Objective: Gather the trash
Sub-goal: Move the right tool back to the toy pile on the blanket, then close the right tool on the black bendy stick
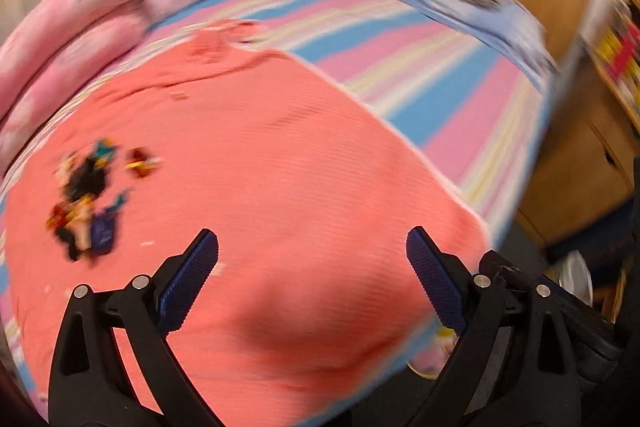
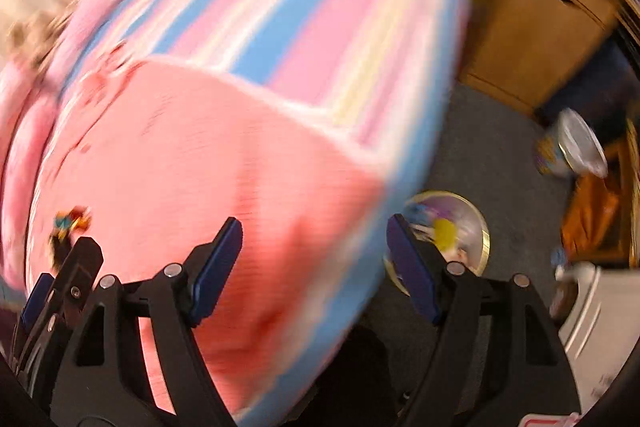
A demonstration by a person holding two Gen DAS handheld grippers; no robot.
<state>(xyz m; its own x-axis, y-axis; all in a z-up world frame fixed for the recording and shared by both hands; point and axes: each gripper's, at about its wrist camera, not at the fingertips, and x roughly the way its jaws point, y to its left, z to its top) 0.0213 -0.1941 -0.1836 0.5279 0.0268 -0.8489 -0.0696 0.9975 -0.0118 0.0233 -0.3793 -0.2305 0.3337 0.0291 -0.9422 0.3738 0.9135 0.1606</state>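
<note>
A small pile of colourful wrappers (image 1: 86, 199) lies on a coral-pink blanket (image 1: 256, 163) on the bed, to the left in the left wrist view. One red and yellow wrapper (image 1: 140, 162) sits just apart from the pile. My left gripper (image 1: 312, 267) is open above the blanket, right of the pile, with nothing between its fingers. My right gripper (image 2: 314, 259) is open too, over the bed's near corner, with the wrappers (image 2: 68, 227) far to its left. A round bin (image 2: 448, 239) with trash in it stands on the floor beside the bed. Both views are blurred.
The bed has a striped pink and blue sheet (image 1: 420, 59) and pink pillows (image 1: 60, 39) at the far left. A wooden cabinet (image 2: 532, 27) stands right of the bed on grey carpet (image 2: 488, 155). A clear plastic container (image 2: 580, 147) and a white box (image 2: 596, 315) sit on the floor.
</note>
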